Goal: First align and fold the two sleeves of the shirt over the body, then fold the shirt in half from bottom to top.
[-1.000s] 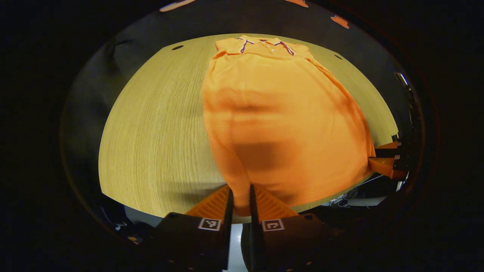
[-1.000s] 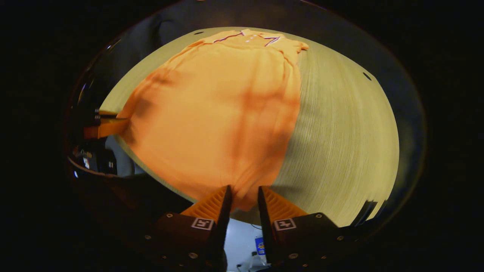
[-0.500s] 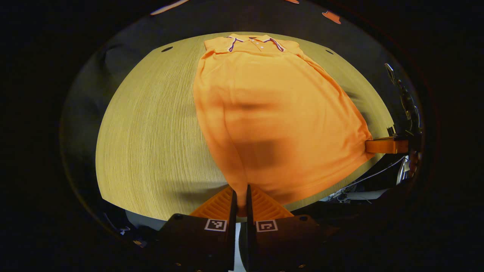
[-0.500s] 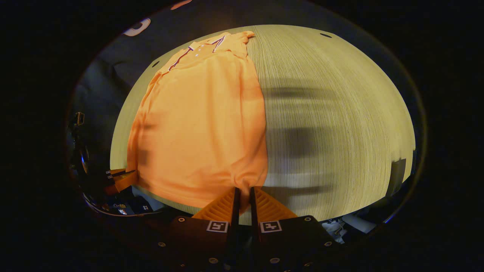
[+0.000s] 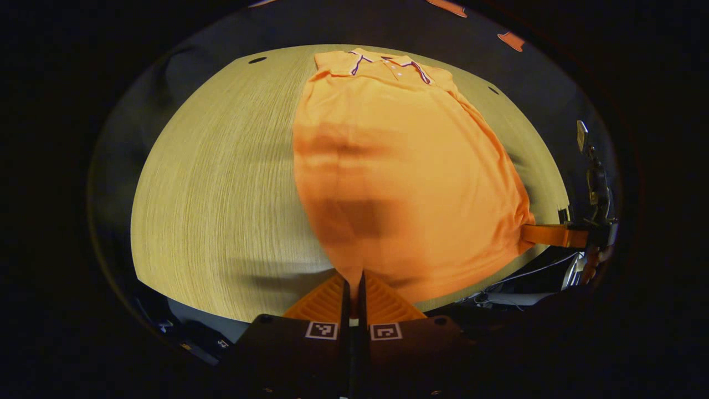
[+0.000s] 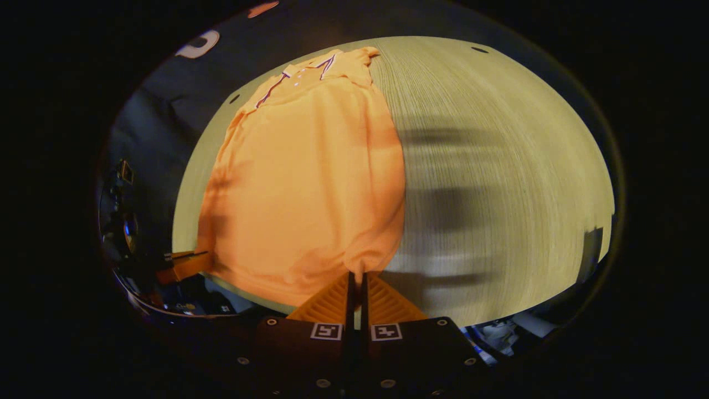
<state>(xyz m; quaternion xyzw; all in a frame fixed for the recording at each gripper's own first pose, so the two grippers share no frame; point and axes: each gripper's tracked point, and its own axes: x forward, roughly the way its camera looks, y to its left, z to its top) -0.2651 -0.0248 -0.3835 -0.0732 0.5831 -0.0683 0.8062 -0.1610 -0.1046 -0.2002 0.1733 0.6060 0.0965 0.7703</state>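
Orange shirt (image 5: 399, 177) lies along the tabletop (image 5: 221, 183), collar at top; we clamp its bottom corners in the left hand-held gripper (image 5: 353, 285) and right hand-held gripper (image 6: 356, 280) for the upward fold.

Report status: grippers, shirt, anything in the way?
Left gripper and right gripper shut on bottom hem corners. Shirt flat on table, sleeves folded in, collar far. Nothing in the way.
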